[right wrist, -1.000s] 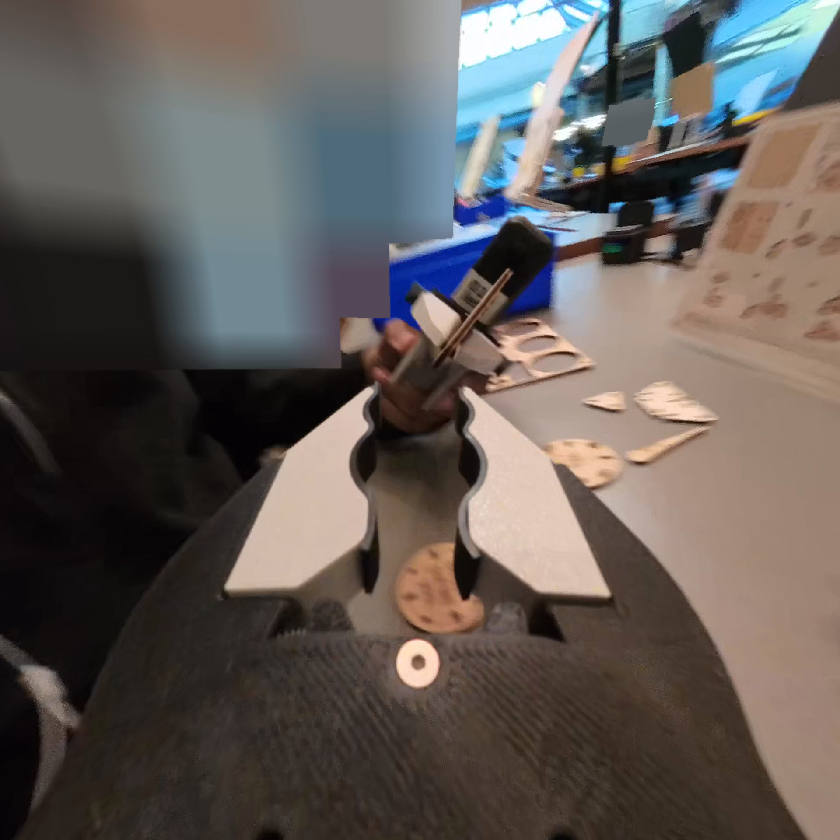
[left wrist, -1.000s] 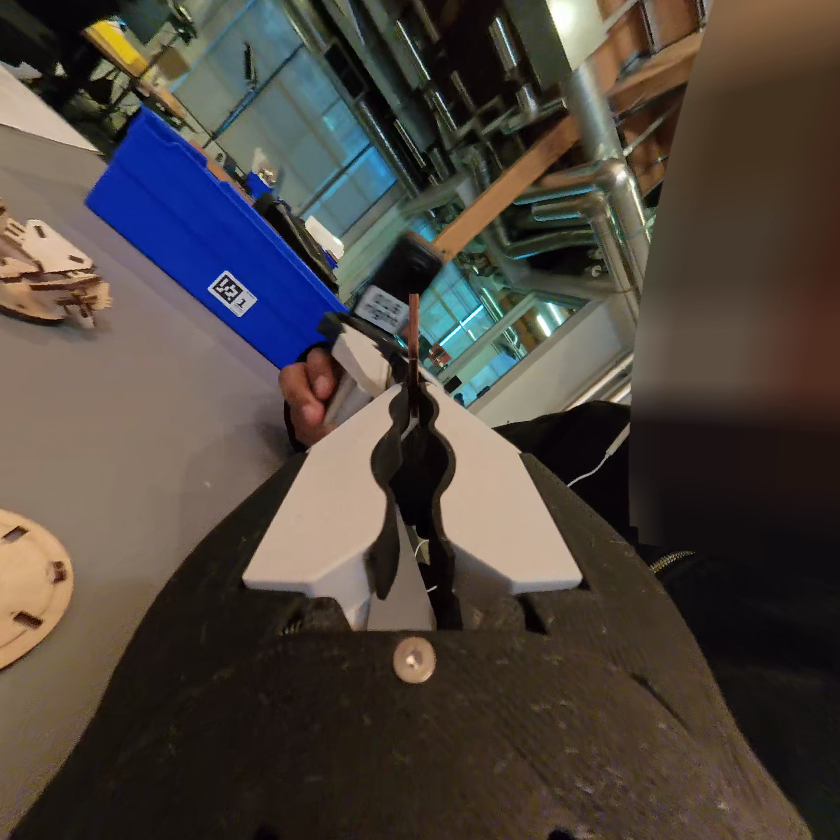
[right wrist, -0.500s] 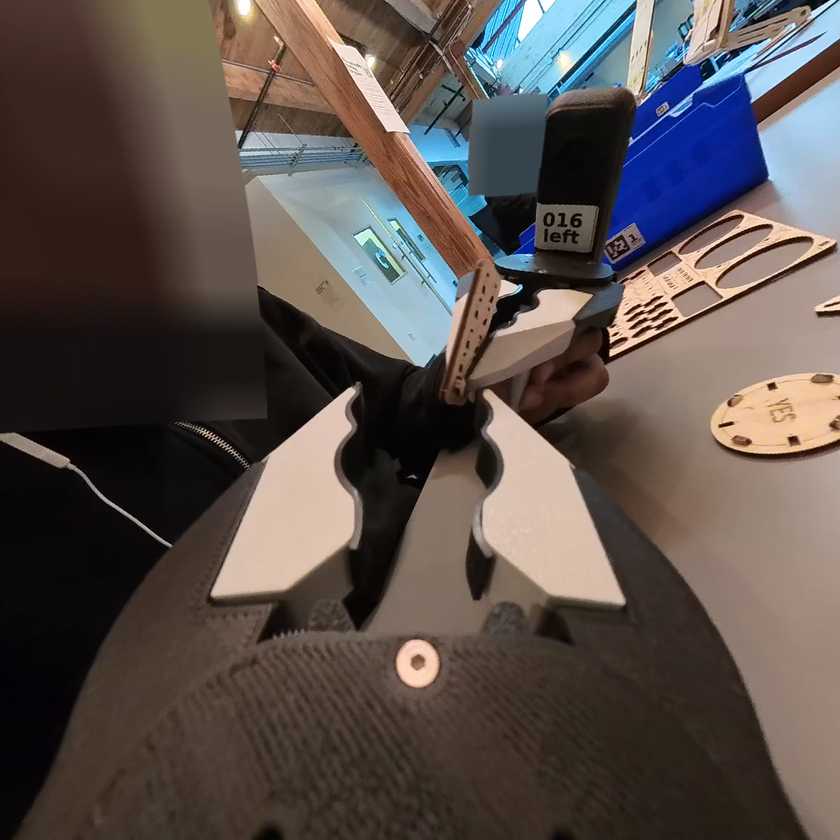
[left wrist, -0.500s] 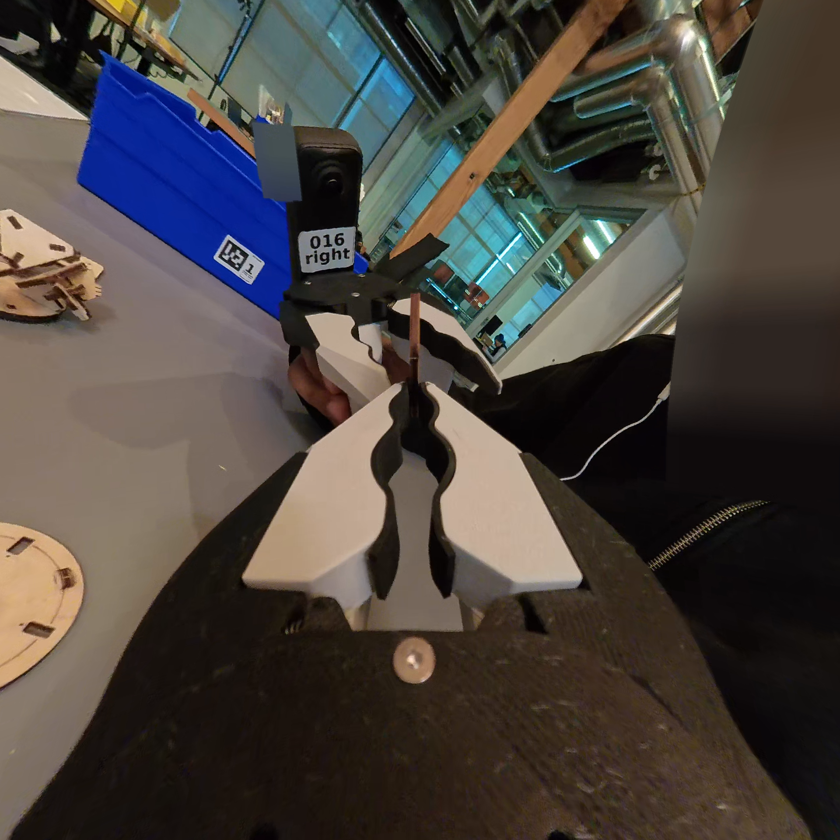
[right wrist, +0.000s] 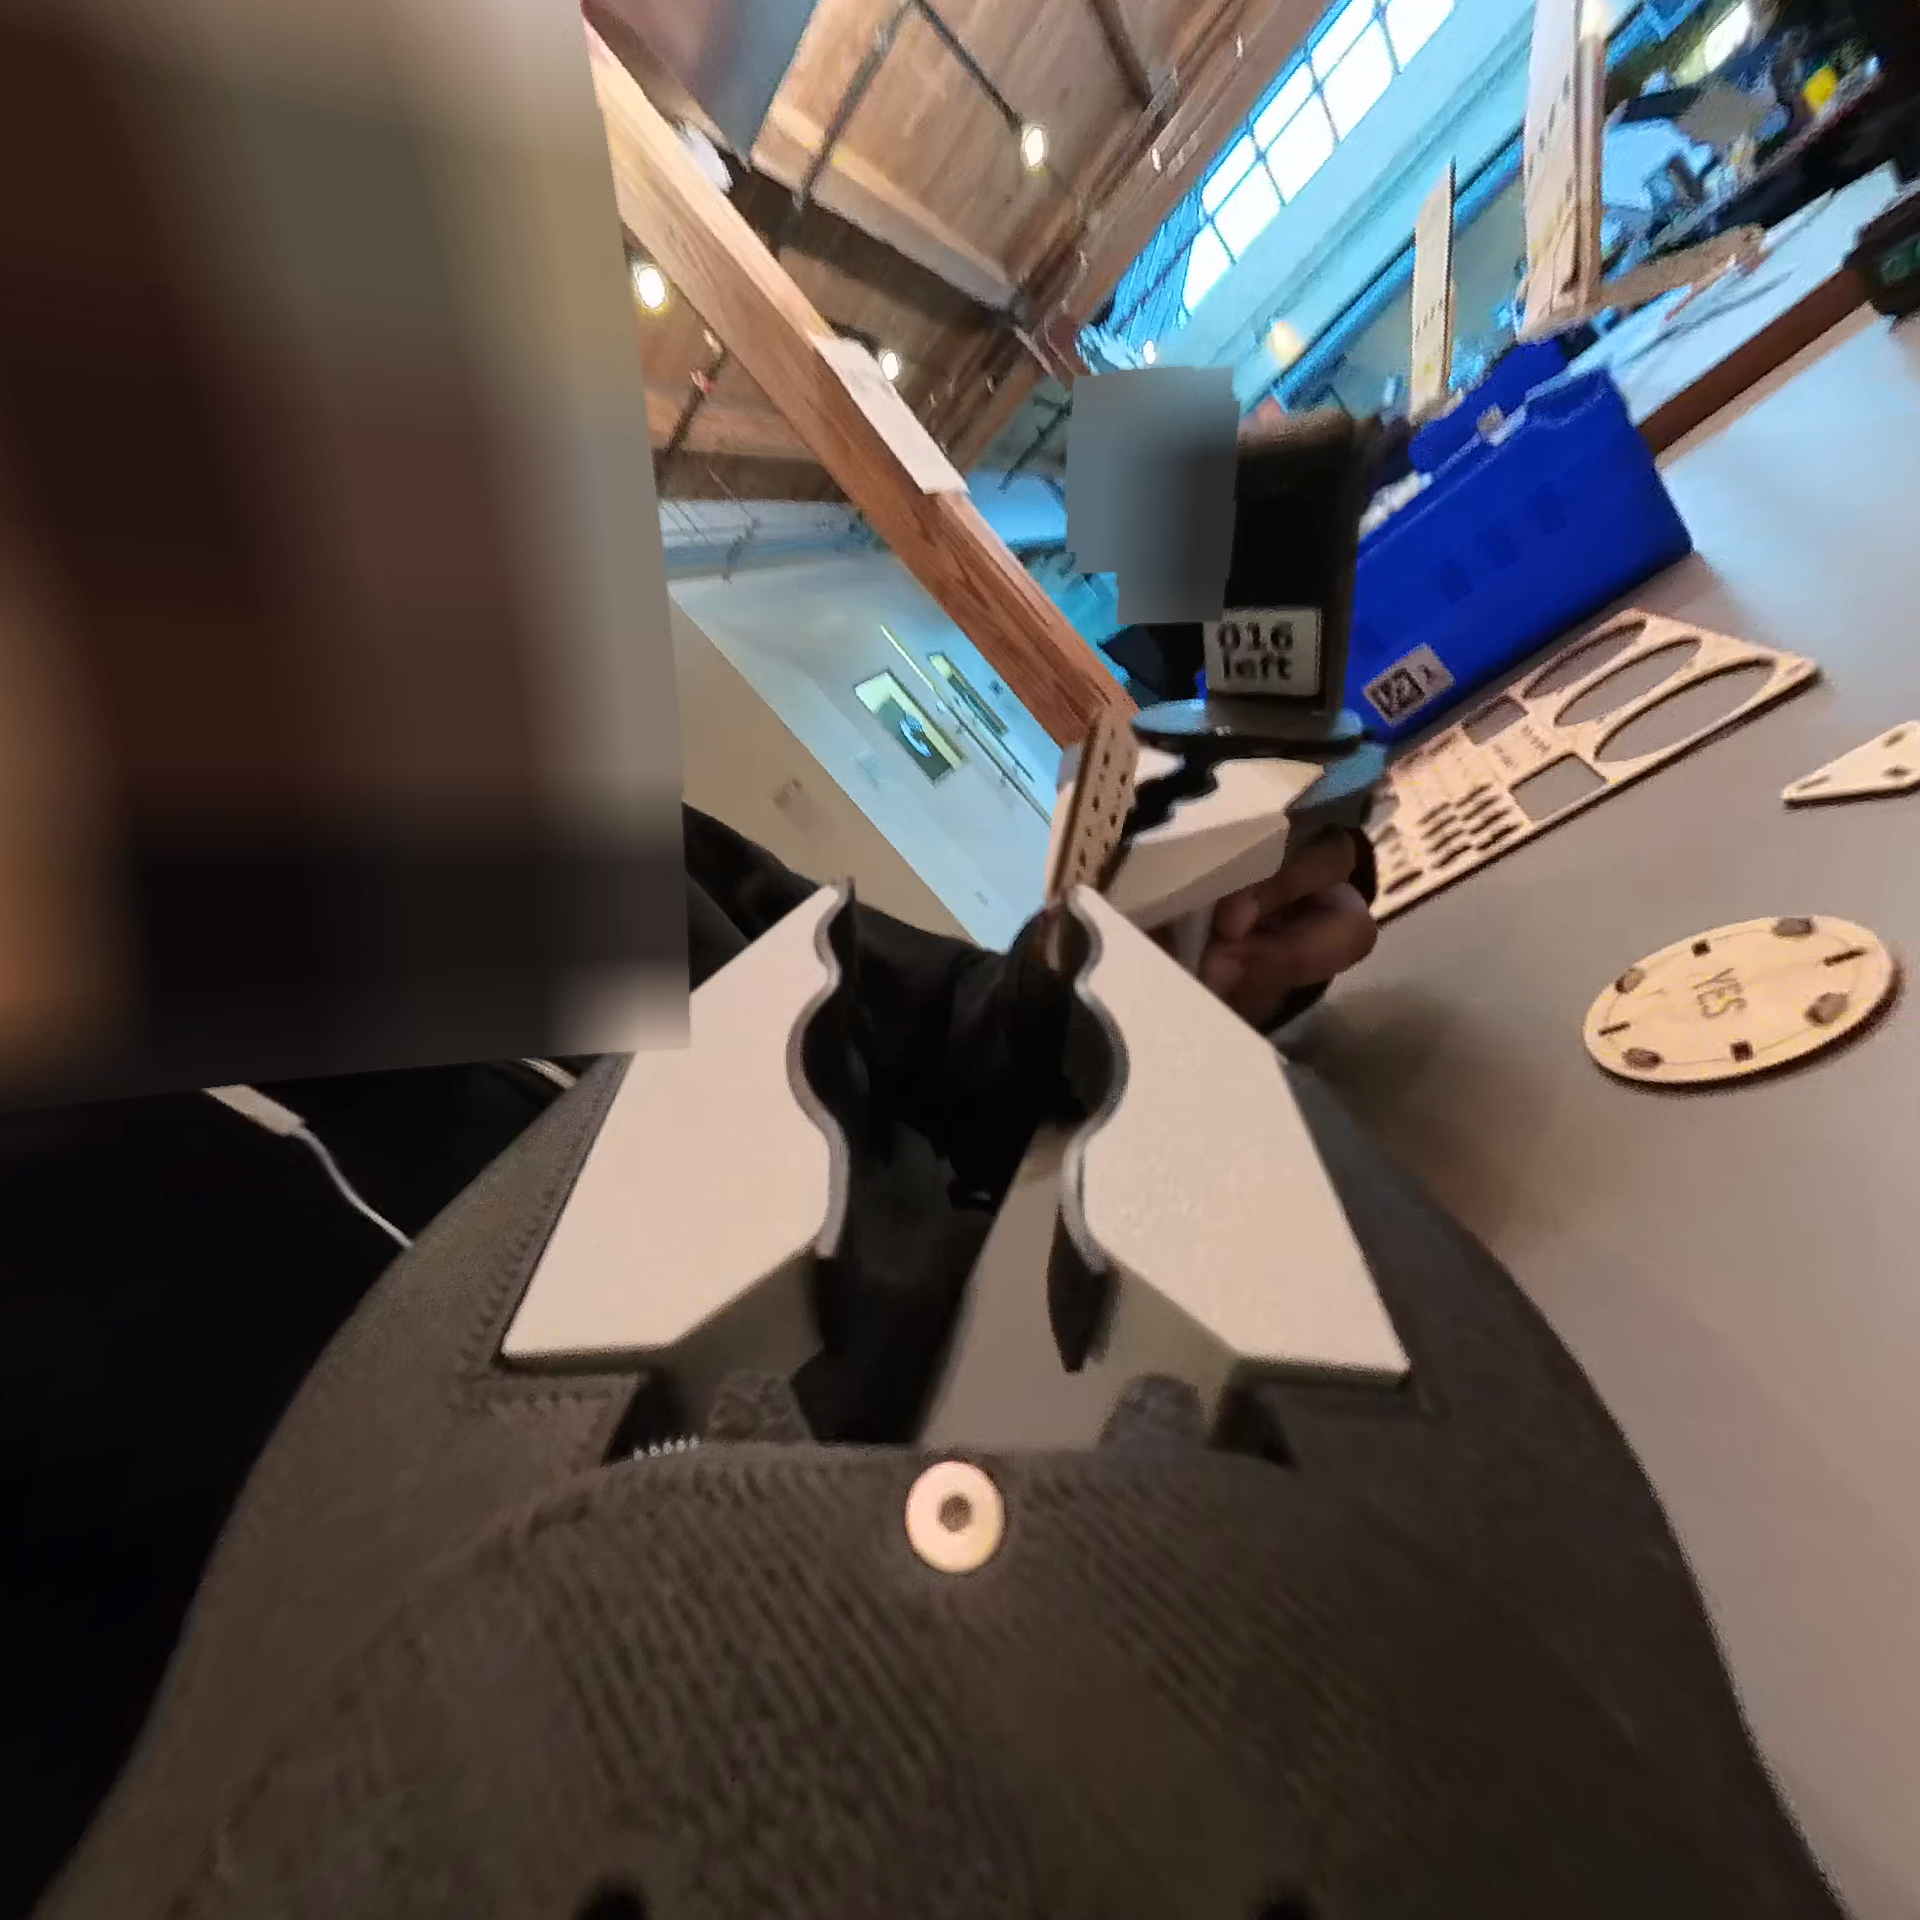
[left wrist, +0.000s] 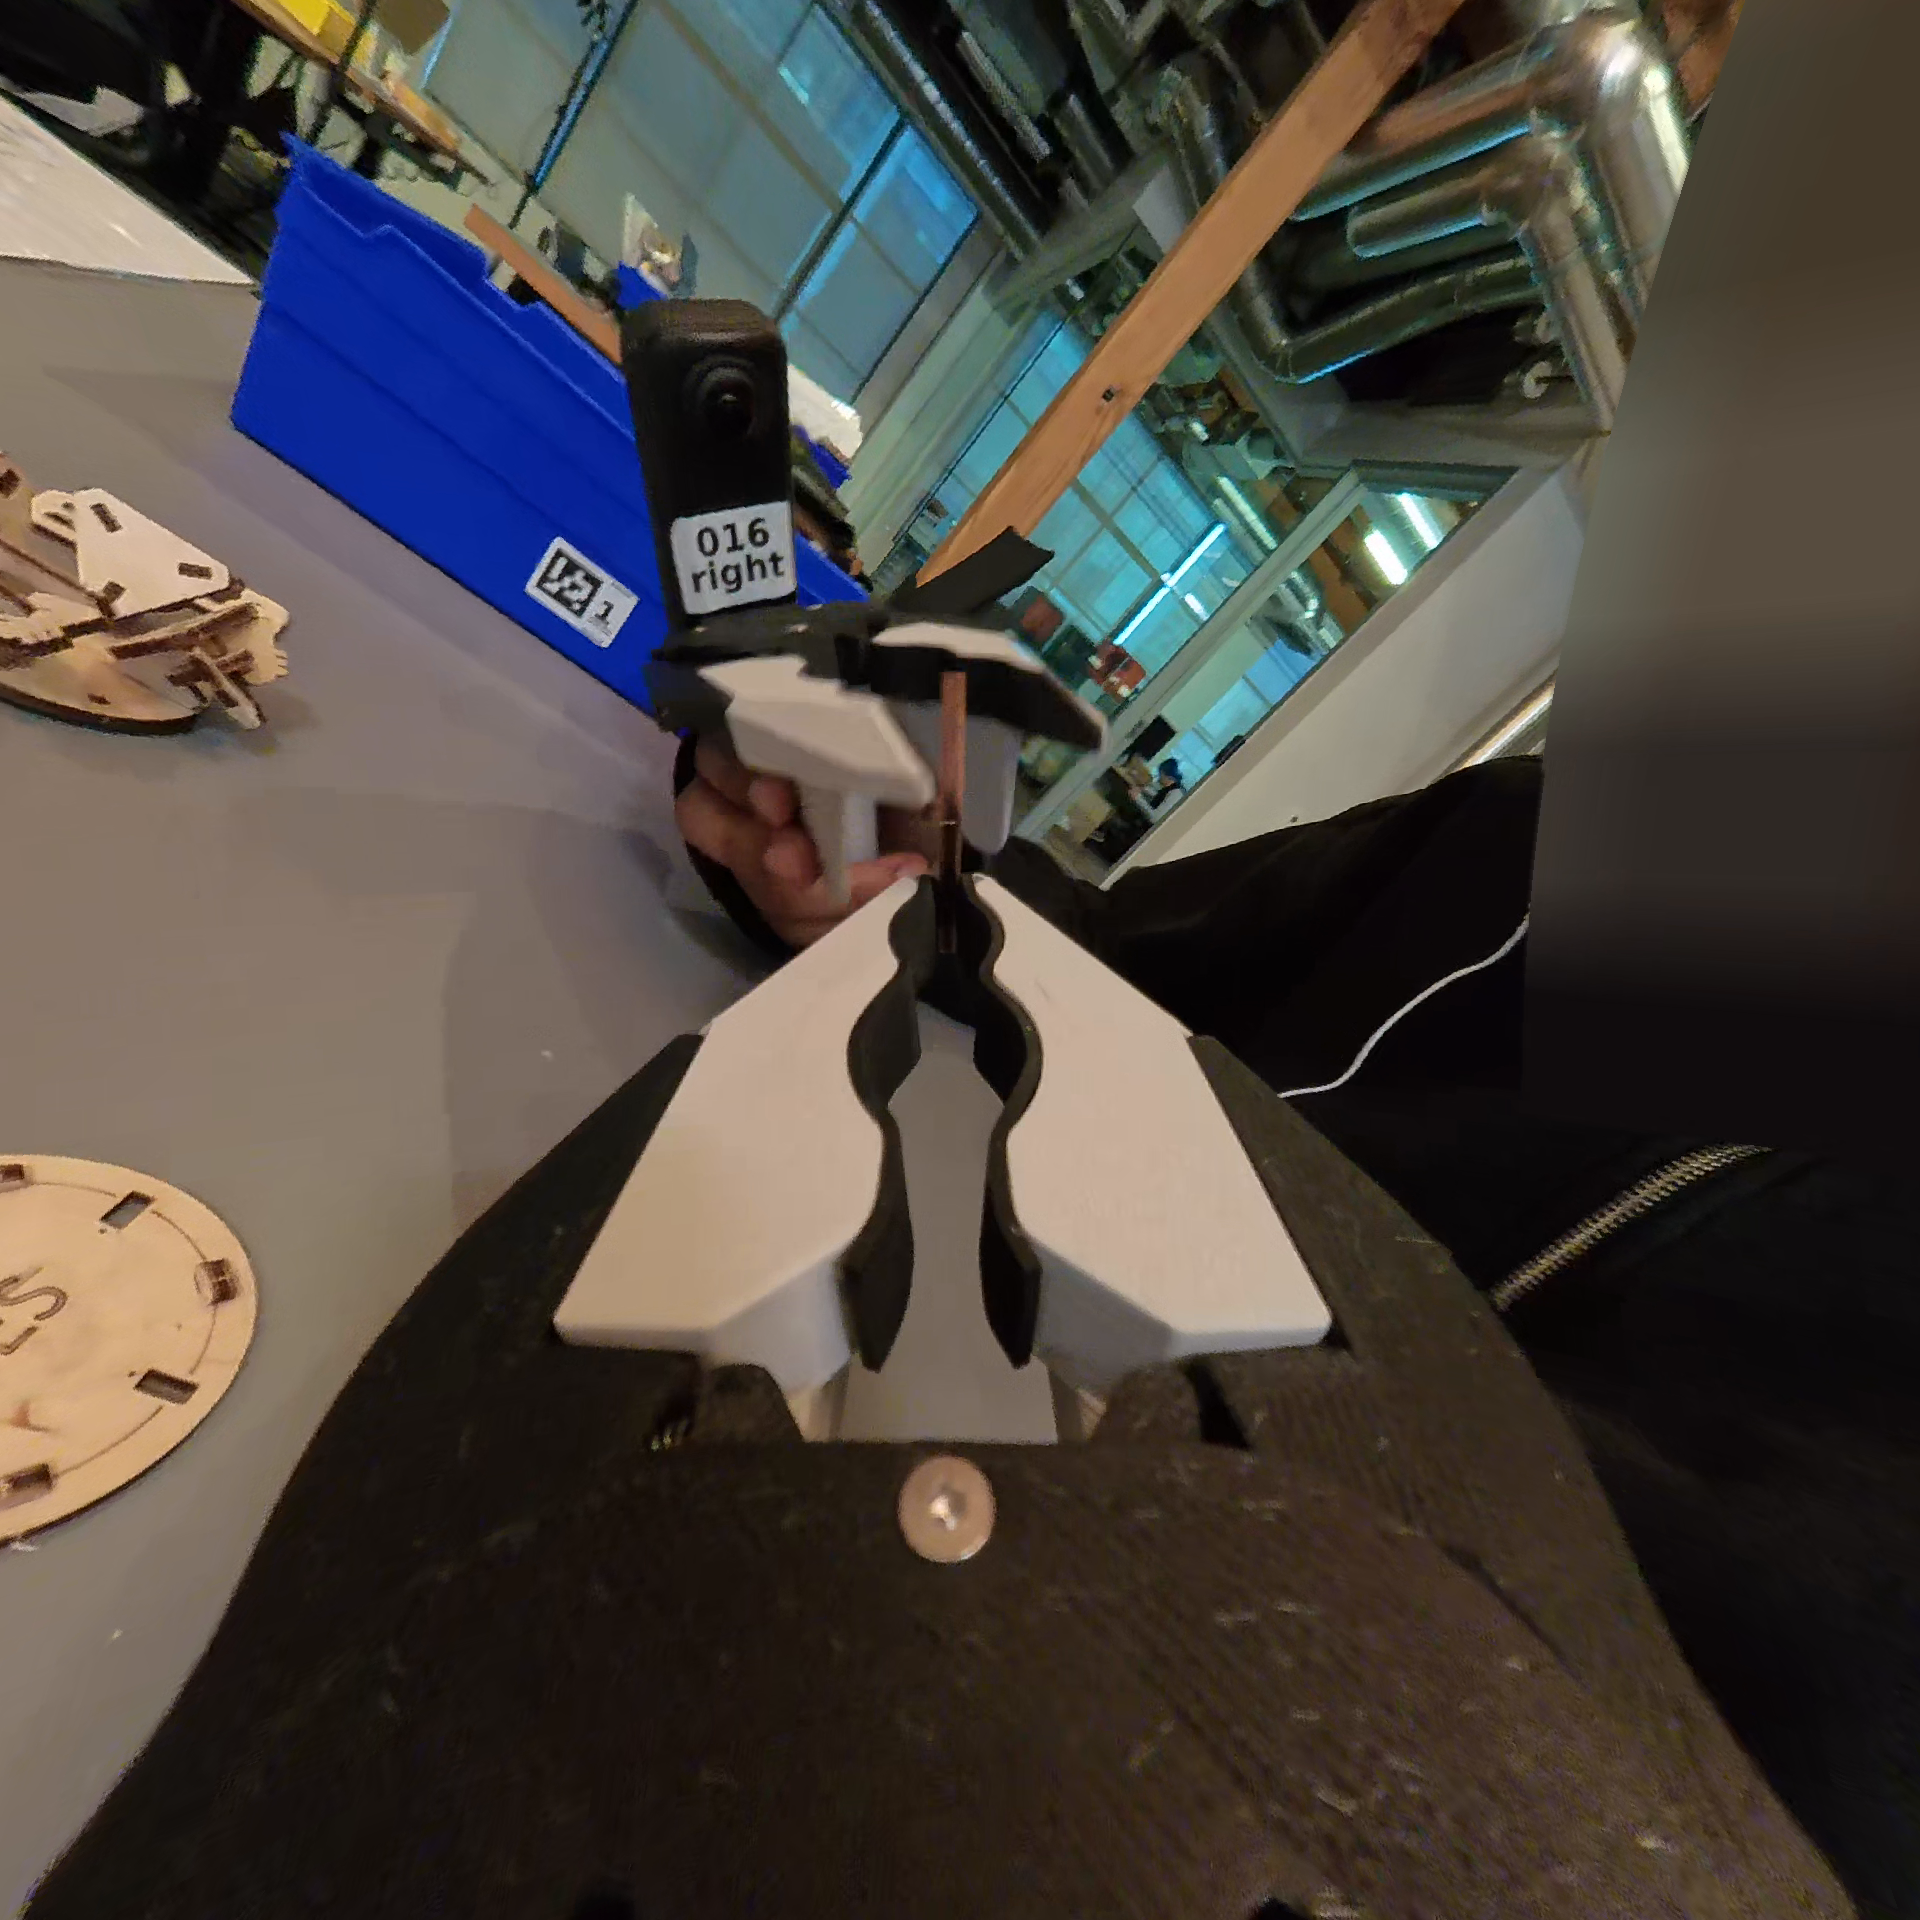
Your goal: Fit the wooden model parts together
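Observation:
My left gripper (left wrist: 943, 896) is shut on a thin wooden strip (left wrist: 951, 769), seen edge-on and sticking up from the fingertips. In the right wrist view the strip (right wrist: 1091, 810) is pale, has rows of small holes, and stands out of the left gripper (right wrist: 1127, 821). My right gripper (right wrist: 961, 904) is open. The strip's lower end lies just inside its right finger (right wrist: 1101, 935), and its left finger (right wrist: 831, 914) stands well apart from it. In the left wrist view the right gripper (left wrist: 977, 743) sits close behind the strip with its fingers on either side.
A blue bin (left wrist: 436, 416) stands on the grey table (left wrist: 312, 935). A round wooden disc (right wrist: 1745, 997), a cut-out wooden sheet (right wrist: 1621, 717) and a triangular piece (right wrist: 1860, 769) lie on the table. A part-built wooden model (left wrist: 114, 623) sits at the left. A person's dark jacket (left wrist: 1558, 1039) is close by. My two grippers' fingertips are within a few centimetres of each other. Left tips and right tips are each some 20 cm from the triangular piece (right wrist: 1860, 769).
The right gripper has swung up and closed in on the strip; its jaws opened wide, then narrowed a little around the strip's end. The left gripper has kept its hold on the strip.

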`<state>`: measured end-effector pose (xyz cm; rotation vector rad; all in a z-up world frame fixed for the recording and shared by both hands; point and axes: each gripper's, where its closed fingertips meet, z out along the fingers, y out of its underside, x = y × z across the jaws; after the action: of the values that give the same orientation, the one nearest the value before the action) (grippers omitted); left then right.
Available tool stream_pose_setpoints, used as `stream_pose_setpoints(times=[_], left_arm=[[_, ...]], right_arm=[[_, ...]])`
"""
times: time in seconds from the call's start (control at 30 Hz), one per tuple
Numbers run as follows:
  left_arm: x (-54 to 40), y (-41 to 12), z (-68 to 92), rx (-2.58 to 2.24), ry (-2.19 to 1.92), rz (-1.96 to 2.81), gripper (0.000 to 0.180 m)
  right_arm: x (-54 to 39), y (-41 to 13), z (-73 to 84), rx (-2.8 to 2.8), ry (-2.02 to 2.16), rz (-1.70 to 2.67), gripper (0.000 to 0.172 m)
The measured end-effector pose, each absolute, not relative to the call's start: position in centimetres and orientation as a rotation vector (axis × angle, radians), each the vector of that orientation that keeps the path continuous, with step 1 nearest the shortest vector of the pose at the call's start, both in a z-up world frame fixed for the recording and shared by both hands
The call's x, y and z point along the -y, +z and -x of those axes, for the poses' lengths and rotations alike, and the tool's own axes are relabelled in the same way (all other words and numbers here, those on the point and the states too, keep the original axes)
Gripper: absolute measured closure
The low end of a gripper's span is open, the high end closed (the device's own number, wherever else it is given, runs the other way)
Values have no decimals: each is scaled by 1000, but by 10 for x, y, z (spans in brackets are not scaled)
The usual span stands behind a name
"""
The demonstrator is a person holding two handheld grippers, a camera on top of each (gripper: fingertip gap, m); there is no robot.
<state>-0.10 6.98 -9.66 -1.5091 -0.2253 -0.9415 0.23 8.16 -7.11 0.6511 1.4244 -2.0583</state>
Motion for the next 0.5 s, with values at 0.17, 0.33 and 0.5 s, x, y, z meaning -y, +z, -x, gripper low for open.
stream_pose_setpoints(times=[0.17,0.33,0.5], left_arm=[[-73,-101,-4,209,-940,1537,180],[-73,-105,8,274,-896,1541,180],[-72,-108,20,334,-862,1541,180]], right_arm=[[-92,-71,6,-1449,-2105,-701,138],[-95,-79,15,-1598,-2126,-789,135],[-99,-89,24,-1816,-2149,-867,137]])
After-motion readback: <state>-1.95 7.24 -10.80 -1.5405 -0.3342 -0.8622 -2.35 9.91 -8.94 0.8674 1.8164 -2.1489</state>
